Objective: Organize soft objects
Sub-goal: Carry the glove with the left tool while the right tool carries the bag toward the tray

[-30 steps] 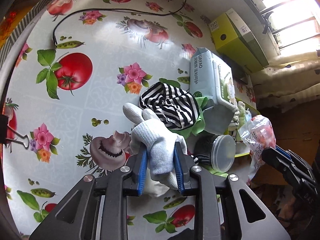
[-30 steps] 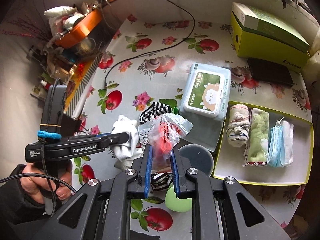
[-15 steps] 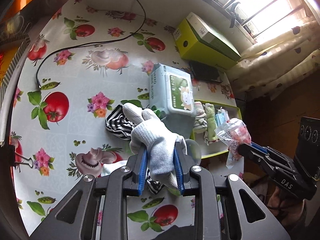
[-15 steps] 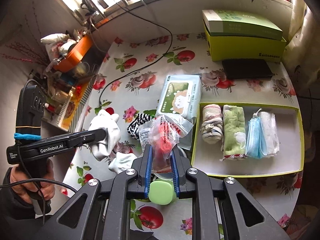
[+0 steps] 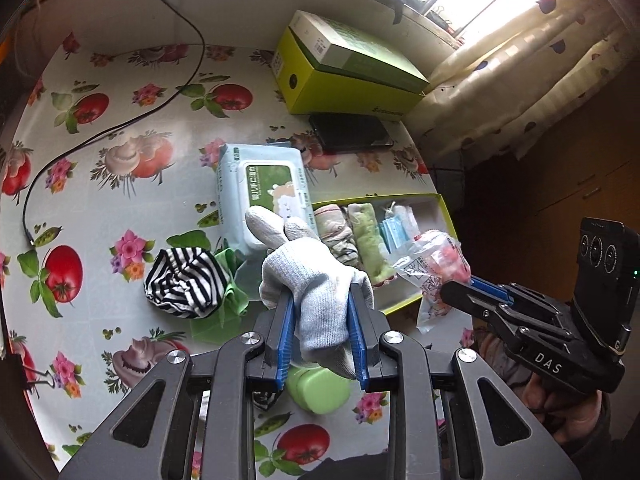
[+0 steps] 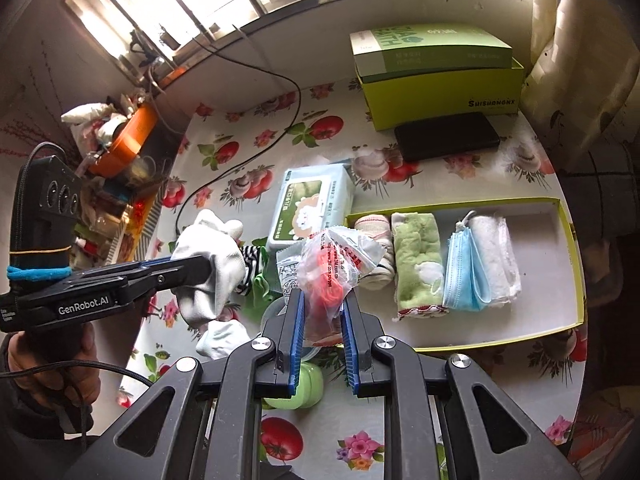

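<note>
My left gripper is shut on a grey-white knit glove, lifted above the table; from the right wrist view the same glove hangs at the left. My right gripper is shut on a clear plastic packet with red contents, held near the left end of the yellow-green tray. In the tray lie a rolled striped cloth, a green towel, blue face masks and a white cloth. A black-and-white striped cloth and a second white glove lie on the table.
A wet-wipes pack lies left of the tray, with a green cloth and a green round lid nearby. A yellow-green box and a black case stand at the back. A black cable crosses the tablecloth.
Both grippers rose and drew back from the table with their loads, moving rightward toward the tray. The tray has come into the left wrist view.
</note>
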`<state>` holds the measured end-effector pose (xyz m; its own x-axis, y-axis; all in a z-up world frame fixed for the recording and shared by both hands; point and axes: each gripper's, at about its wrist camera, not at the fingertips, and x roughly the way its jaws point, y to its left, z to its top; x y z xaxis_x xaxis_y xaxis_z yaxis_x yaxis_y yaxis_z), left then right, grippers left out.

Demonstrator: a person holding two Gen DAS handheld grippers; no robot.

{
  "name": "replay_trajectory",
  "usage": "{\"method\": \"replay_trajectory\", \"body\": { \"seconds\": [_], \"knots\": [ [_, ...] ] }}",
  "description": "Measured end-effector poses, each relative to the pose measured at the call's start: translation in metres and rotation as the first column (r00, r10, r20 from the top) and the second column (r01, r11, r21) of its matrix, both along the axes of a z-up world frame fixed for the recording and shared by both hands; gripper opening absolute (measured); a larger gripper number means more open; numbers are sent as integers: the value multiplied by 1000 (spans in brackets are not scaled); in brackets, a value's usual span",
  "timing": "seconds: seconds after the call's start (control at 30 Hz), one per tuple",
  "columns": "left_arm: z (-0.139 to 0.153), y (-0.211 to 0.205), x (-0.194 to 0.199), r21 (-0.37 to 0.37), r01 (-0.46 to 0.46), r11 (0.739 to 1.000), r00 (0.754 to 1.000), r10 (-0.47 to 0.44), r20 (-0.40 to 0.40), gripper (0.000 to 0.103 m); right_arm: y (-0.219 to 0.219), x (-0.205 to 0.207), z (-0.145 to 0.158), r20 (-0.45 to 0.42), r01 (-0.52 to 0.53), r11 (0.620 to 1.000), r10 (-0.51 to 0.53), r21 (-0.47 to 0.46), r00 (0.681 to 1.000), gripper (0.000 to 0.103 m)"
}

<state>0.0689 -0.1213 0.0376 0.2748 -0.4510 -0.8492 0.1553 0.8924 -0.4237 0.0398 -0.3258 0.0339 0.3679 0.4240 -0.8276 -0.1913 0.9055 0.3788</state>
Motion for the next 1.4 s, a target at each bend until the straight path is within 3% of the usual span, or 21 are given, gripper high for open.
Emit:
{"method": "replay_trajectory", "body": {
  "seconds": [0.4,0.8,1.1,1.4],
  "knots": [
    [2,-52,8,3,108,994,994,-108,6,26,-62,-6,-4,-6,132,991,-132,9,991,17],
    [-13,-82,16,28,165,986,986,-165,-30,26,-86,-6,-18,-27,180,983,-180,22,983,17],
    [-45,-112,27,78,227,971,972,-222,-72,26,-99,-2,-33,-59,205,979,-203,25,977,17],
    [-85,-136,36,187,317,930,948,-303,-100,28,-105,-1,-47,-91,221,975,-218,22,972,17]
  ]
}}
